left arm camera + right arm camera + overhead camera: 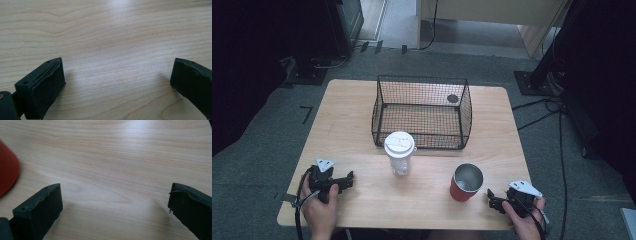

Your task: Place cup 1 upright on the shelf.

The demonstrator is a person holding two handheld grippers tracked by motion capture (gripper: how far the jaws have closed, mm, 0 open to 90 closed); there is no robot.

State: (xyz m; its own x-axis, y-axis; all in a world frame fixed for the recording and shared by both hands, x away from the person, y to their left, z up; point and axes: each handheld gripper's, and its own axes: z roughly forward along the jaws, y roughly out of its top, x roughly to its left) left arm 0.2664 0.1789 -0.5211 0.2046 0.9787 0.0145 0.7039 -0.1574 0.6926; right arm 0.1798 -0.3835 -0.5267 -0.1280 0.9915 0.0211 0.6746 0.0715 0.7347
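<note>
Both jaws spread, empty; my right gripper (493, 198) just beside red cup (466, 182); left gripper (346, 181) well apart from it.

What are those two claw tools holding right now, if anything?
Nothing. The left gripper and right gripper both stand open over bare table, apart from the red cup.

- Rectangular wooden table (357, 130): pale blond, with fine wavy brown grain lines.
- Open wire-mesh basket (382, 107): black throughout, in a small square grid; a dark round spot shows at its far right corner.
- Clear plastic cup with a lid (400, 152): see-through body, white lid.
- Red metal-lined tumbler (466, 183): red outside, silver-grey inside.
- Left hand-held gripper (346, 181): black, with a light grey three-cornered plate.
- Right hand-held gripper (492, 198): black, with a like grey plate.
- Carpeted floor (252, 150): dull grey-green.
</note>
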